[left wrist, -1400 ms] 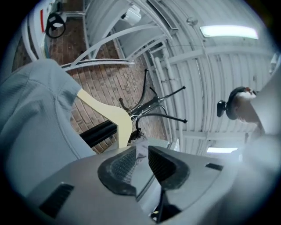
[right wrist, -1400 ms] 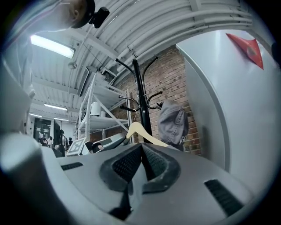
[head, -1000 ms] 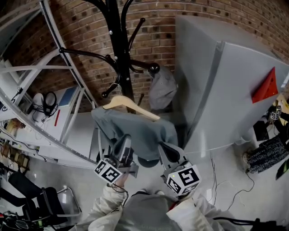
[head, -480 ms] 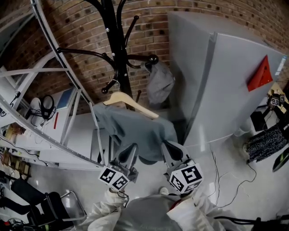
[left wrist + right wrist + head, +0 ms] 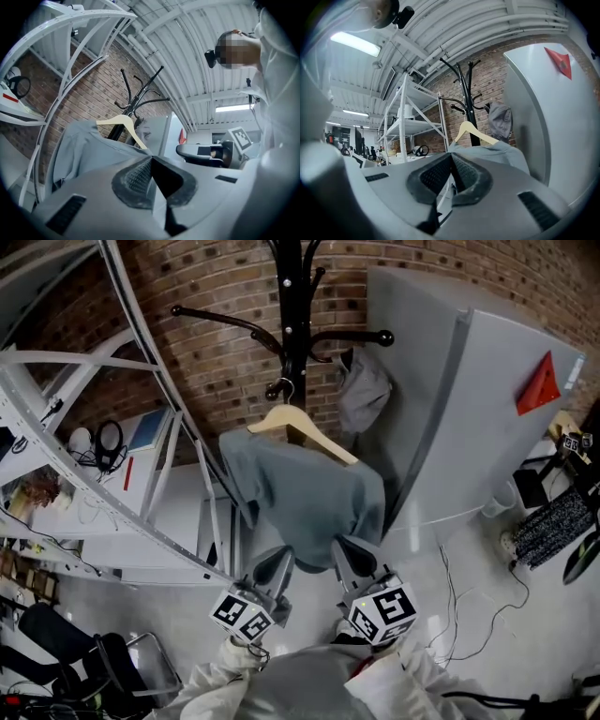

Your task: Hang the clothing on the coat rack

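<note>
Now one grey shirt (image 5: 309, 498), one wooden hanger (image 5: 302, 427) on the coat rack (image 5: 292, 296); my left gripper (image 5: 151, 158) and right gripper (image 5: 451, 155) clench nothing.

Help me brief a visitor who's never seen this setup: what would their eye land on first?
A grey garment draped on a pale wooden hanger fills the centre, its hook by the post of the black coat rack against the brick wall. Right of it stands a tall grey cabinet with a red triangle on its side. Below the hem, the left gripper and right gripper show their marker cubes, jaws together.
</note>
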`<control>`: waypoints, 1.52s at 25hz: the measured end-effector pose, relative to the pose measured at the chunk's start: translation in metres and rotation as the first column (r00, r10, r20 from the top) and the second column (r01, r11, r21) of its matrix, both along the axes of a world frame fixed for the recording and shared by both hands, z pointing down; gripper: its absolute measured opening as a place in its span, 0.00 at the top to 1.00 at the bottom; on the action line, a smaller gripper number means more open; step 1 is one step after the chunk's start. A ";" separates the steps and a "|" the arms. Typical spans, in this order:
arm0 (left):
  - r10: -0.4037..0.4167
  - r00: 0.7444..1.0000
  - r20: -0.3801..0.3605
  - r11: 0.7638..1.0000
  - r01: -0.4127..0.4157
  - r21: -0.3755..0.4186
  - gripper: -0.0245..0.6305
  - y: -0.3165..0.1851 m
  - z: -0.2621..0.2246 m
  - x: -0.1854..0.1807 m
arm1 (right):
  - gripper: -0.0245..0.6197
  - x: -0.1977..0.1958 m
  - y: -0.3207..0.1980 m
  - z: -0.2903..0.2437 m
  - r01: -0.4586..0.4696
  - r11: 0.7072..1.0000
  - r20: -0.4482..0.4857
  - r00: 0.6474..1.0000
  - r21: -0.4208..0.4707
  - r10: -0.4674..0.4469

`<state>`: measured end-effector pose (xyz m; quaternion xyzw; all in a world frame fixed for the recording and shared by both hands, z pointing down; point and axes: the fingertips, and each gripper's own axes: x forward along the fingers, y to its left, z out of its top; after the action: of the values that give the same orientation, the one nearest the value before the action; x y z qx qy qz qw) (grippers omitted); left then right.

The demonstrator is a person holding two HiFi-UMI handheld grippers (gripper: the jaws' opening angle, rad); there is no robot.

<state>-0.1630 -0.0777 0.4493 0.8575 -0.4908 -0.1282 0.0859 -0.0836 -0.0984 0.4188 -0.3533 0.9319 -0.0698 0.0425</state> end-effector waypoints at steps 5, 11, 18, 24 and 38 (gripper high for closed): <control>0.023 1.000 0.012 1.000 -0.023 -0.003 0.95 0.054 0.007 -0.020 | 0.92 -0.028 0.053 0.006 -0.013 1.000 -0.011 1.000 -0.003 0.013; 0.044 0.999 0.013 0.999 -0.044 -0.015 0.95 0.104 0.012 -0.039 | 0.92 -0.050 0.105 0.014 -0.045 0.999 -0.018 0.999 -0.023 0.044; 0.028 0.997 0.070 0.999 -0.030 0.027 0.95 0.134 0.006 -0.042 | 0.92 -0.051 0.136 0.013 -0.086 0.996 -0.039 0.996 -0.013 0.086; -0.013 0.986 0.168 0.999 0.004 0.050 0.95 0.141 0.002 -0.033 | 0.92 -0.043 0.145 0.020 -0.104 0.994 -0.075 0.992 -0.027 0.101; -0.082 0.977 0.199 0.996 0.073 0.050 0.95 0.115 -0.007 -0.007 | 0.92 -0.022 0.125 0.010 -0.034 0.999 -0.083 0.996 0.004 0.034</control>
<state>-0.1704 0.0373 0.4419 0.8479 -0.5272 -0.0546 0.0129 -0.1055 0.0265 0.4290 -0.3717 0.9268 -0.0530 0.0053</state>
